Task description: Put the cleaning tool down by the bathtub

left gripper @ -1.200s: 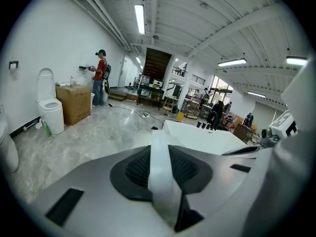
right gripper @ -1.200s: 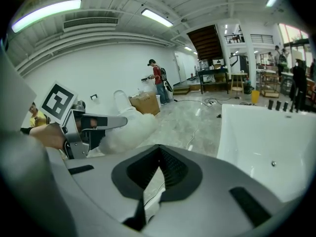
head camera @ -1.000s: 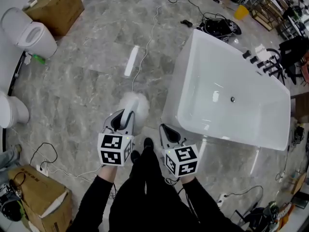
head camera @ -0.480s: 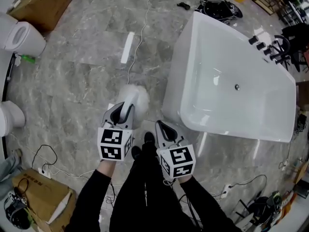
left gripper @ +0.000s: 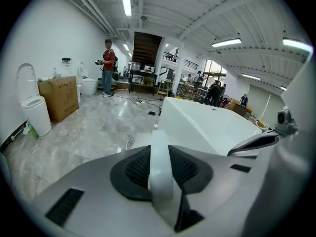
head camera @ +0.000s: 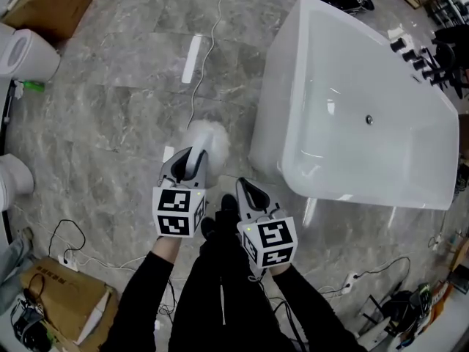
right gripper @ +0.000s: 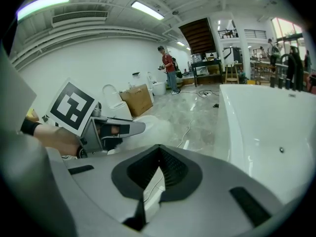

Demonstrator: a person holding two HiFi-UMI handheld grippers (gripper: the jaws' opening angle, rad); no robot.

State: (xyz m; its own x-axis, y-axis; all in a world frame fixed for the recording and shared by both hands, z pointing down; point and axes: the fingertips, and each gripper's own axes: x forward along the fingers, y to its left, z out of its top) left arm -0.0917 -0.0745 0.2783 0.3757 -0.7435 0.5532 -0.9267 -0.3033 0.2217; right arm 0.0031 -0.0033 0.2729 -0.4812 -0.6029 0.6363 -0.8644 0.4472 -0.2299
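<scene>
Head view: the cleaning tool (head camera: 207,139), its fluffy white head ahead of the left gripper (head camera: 188,166), is pinched by the handle. The bathtub (head camera: 265,134) stands near, rightward. The right gripper (head camera: 248,193) is pressed together, empty. It looks like the carrying step; next, lower and let go.

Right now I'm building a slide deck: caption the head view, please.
Left gripper holds a fluffy white cleaning tool beside the white bathtub.

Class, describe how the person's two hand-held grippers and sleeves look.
The left hand-held gripper and right hand-held gripper are grey shells with black ribbed pads, tapering forward. Each carries a white cube with black square markers. The sleeves are black.
</scene>
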